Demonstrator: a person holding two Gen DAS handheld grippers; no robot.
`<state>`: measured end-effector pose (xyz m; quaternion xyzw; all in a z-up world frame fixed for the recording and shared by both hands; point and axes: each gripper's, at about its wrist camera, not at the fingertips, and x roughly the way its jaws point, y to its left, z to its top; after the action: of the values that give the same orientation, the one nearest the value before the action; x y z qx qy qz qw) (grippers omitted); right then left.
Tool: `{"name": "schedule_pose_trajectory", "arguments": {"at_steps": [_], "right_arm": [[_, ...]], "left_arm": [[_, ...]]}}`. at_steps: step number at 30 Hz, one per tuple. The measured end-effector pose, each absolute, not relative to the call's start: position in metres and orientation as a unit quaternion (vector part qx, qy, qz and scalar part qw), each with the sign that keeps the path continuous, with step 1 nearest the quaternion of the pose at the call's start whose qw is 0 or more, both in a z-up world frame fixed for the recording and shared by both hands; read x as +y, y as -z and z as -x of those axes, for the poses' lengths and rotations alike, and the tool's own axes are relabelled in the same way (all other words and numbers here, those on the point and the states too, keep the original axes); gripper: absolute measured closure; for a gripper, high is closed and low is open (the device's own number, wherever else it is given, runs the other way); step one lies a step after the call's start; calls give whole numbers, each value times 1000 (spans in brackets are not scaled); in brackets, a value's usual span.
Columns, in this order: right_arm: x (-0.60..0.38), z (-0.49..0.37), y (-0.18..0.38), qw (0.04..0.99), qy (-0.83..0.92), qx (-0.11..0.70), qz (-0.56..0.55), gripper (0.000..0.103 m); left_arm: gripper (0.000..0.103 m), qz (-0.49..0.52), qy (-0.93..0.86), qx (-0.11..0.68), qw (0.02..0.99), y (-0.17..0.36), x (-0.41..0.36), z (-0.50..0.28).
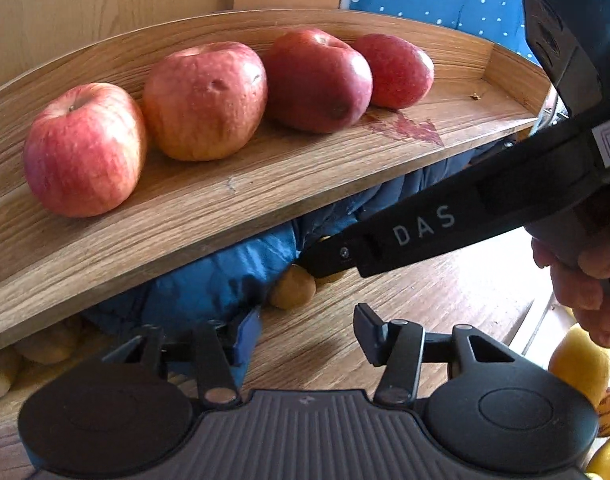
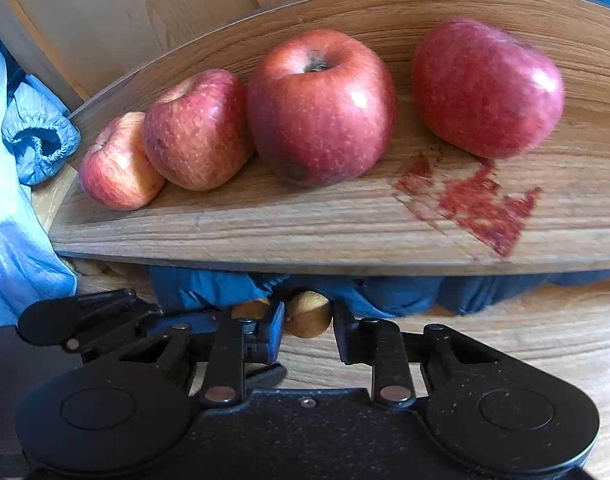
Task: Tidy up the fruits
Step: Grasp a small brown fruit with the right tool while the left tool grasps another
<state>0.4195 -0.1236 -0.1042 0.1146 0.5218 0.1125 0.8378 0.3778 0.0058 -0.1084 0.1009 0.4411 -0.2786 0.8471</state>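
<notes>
Apples: four red apples (image 2: 321,108) stand in a row on a raised wooden tray (image 2: 265,236), the three to the left touching, the fourth (image 2: 487,88) a little apart.
Tray mark: a red stain (image 2: 477,204) lies in front of the fourth apple.
Small fruit: a yellowish round fruit (image 2: 308,314) sits on the bench (image 2: 525,340) under the tray, against blue cloth (image 2: 209,284).
Right gripper (image 2: 305,330): fingers parted on either side of that fruit, contact unclear.
Left gripper (image 1: 305,334): fingers apart, holding nothing, low over the bench.
Lemon: a yellow lemon (image 1: 581,364) at the right edge.
</notes>
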Motion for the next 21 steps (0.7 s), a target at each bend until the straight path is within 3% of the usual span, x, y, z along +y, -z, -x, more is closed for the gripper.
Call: {"name": "schedule_pose_trajectory", "arguments": {"at_steps": [15, 19, 21], "right_arm": [[-162, -376, 92, 844, -57, 512, -148, 79], [-163, -376, 94, 845, -53, 511, -146, 79], [-164, -377, 94, 847, -48, 509, -142, 72]], "left_arm": [[48, -76, 225, 453, 859, 107, -1, -382], [56, -62, 191, 461, 864, 106, -9, -387], [61, -59, 177, 464, 866, 106, -14, -391]]}}
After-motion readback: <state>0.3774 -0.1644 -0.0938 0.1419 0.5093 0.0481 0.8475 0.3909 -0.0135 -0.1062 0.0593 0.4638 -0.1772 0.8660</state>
